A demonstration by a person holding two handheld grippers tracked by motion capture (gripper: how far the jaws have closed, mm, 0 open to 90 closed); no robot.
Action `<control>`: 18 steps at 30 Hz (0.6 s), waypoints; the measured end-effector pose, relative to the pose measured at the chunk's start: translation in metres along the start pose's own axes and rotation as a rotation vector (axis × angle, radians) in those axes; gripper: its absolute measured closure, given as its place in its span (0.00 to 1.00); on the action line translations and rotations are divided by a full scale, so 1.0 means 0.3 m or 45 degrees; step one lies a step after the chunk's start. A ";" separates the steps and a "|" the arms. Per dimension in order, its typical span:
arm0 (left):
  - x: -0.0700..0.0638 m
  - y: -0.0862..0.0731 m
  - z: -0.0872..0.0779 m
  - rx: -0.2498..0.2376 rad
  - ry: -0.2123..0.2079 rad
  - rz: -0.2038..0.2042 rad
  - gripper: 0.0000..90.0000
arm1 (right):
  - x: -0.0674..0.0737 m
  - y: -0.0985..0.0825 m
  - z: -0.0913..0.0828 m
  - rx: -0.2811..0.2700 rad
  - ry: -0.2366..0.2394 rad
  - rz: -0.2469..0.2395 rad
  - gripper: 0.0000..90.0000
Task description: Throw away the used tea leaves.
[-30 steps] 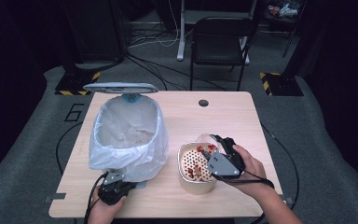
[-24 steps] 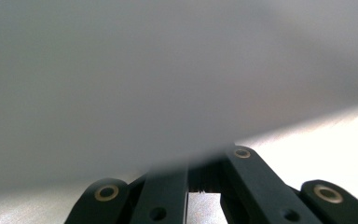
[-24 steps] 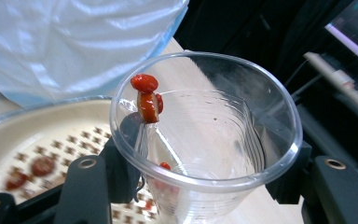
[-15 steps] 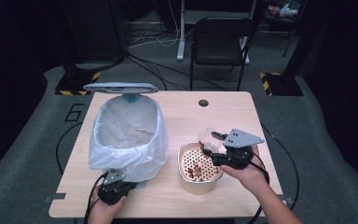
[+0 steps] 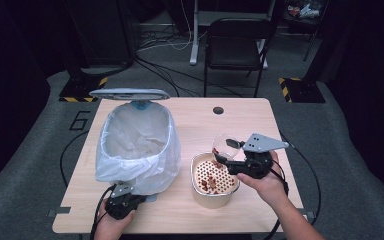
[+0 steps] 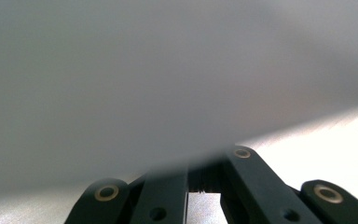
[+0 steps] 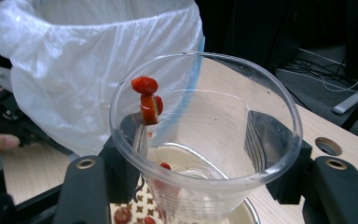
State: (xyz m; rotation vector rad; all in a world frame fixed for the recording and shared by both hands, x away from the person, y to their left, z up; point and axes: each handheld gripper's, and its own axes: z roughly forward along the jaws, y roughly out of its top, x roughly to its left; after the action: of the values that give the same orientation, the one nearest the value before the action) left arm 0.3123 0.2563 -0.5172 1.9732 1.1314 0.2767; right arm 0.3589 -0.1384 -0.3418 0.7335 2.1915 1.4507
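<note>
The clear plastic cup (image 7: 205, 140) is sitting squeezed between the jaws of the right gripper (image 5: 228, 161), held just above and at the far right edge of the round strainer bowl (image 5: 212, 179) near the table's (image 5: 240, 115) front edge. A second ago this gripper was lying low over the bowl with the cup tipped down toward it; now it is riding higher, its grey plate is showing on top, and the cup is standing closer to upright, so the pouring is probably ending. Red pieces are lying on the bowl's perforated insert, while a few red bits (image 7: 148, 100) are clinging to the cup's inner wall, which suggests the emptying is not quite complete. The left gripper (image 5: 121, 204) is resting with its jaws shut at the foot of the lined bin (image 5: 136, 145), apparently steadying it, and is not moving. In the left gripper view a blurred grey surface, likely the bag, is covering nearly everything beyond the jaws, so whether they are pinching the liner is impossible to tell. The cup's base is cut off in the right gripper view
</note>
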 end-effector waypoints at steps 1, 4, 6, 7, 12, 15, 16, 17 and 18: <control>0.000 0.000 0.000 0.000 0.000 0.000 1.00 | 0.000 0.001 0.001 -0.015 -0.005 -0.003 0.43; 0.000 0.000 0.000 0.000 0.000 0.000 1.00 | 0.004 0.002 0.001 -0.051 0.009 0.043 0.43; 0.000 0.000 0.000 -0.001 0.000 0.002 1.00 | 0.006 0.003 0.002 -0.066 0.008 0.039 0.43; 0.000 0.000 0.000 0.000 0.001 0.002 1.00 | 0.007 0.004 0.003 -0.066 0.004 0.033 0.43; 0.000 0.000 0.000 0.000 -0.001 -0.001 1.00 | 0.007 0.012 0.002 -0.092 0.030 0.064 0.43; 0.001 0.000 0.000 0.001 -0.001 0.001 1.00 | 0.003 0.020 0.000 -0.119 0.063 0.117 0.43; 0.000 0.000 0.000 0.000 -0.001 0.000 1.00 | -0.001 0.023 0.000 -0.130 0.072 0.133 0.43; 0.000 0.000 0.000 0.001 0.000 0.000 1.00 | -0.003 0.025 0.000 -0.138 0.072 0.136 0.43; 0.000 0.000 0.000 0.000 -0.001 0.001 1.00 | -0.005 0.029 0.001 -0.142 0.066 0.128 0.43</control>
State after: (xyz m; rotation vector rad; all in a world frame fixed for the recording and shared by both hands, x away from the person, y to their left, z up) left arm 0.3124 0.2564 -0.5172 1.9737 1.1304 0.2764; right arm 0.3621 -0.1365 -0.3338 0.7855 2.1188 1.6450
